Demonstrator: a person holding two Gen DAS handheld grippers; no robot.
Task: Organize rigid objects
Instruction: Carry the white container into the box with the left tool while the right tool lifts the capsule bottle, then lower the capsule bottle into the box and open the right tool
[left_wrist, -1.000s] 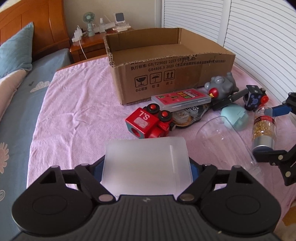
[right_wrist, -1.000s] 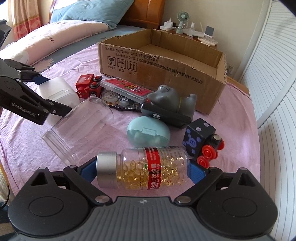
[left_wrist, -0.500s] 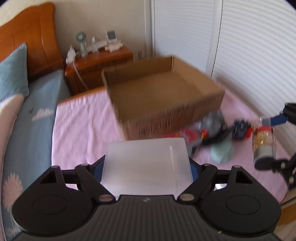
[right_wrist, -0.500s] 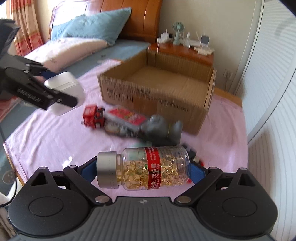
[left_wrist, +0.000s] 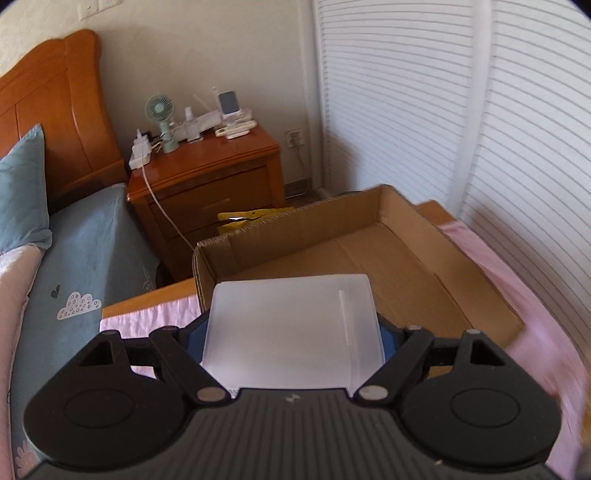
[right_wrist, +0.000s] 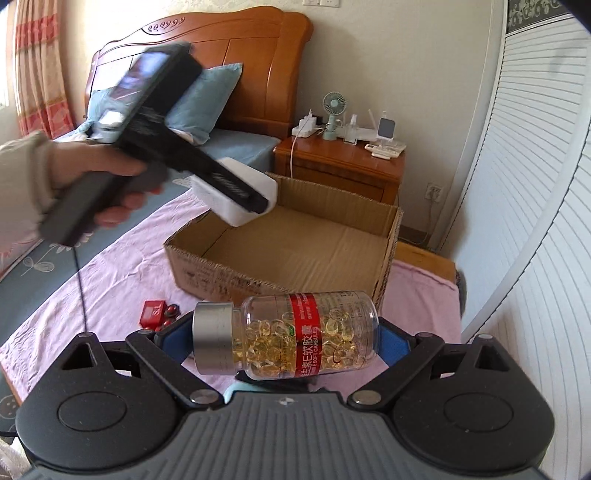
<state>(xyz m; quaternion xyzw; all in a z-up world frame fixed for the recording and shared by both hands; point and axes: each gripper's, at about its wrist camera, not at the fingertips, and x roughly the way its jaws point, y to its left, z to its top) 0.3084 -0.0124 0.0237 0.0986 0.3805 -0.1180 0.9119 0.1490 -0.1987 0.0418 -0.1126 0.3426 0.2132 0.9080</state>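
My left gripper (left_wrist: 291, 332) is shut on a frosted white plastic box (left_wrist: 291, 328) and holds it in the air over the near left corner of the open cardboard box (left_wrist: 369, 266). In the right wrist view the same white box (right_wrist: 236, 195) hangs above the cardboard box (right_wrist: 295, 254). My right gripper (right_wrist: 286, 336) is shut on a clear bottle of yellow capsules (right_wrist: 295, 334) with a silver cap and red label, held sideways above the pink bedspread, short of the cardboard box.
A red toy train (right_wrist: 157, 314) lies on the pink bedspread (right_wrist: 110, 273) in front of the box. A wooden nightstand (left_wrist: 210, 184) with a small fan and chargers stands behind it. Slatted wardrobe doors (left_wrist: 498, 129) are on the right.
Both grippers have risen and moved forward toward the cardboard box, each still holding its object. The left one now has the white box over the cardboard box's rim.
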